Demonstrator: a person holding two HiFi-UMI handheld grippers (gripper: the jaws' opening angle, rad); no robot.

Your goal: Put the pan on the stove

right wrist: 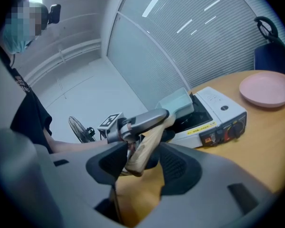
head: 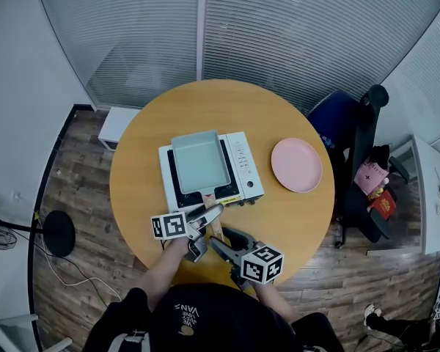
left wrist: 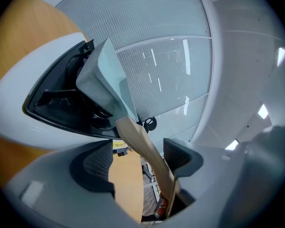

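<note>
The pale green rectangular metal pan (head: 198, 161) sat flat on the white tabletop stove (head: 243, 169), ahead of both claws, so the task looked done bar letting go. Its tan wooden handle (left wrist: 142, 141) stuck out over the stove's near edge toward you, long axis running straight from the claws to the pan.

Your L claw (left wrist: 137, 163) was the nearer one. It straddled the handle partway up w/ jaws spread wide, the handle lying close along one pad and a clear gap to the other; no pinch that I could see. Your R claw (right wrist: 142, 170) sat behind it at the handle's free end. Its jaws were also apart, w/ the handle's butt btwn them, leaning toward one pad but not squeezed.

Since the handle ran btwn both pairs of jaws, my read was that any pull-back should go along that axis, toward you. A sideways move would prob. drag the pan off the burner.

Well off to the R claw's right, a round pink plate (head: 296, 165) lay on the round wooden table (head: 136, 174).
</note>
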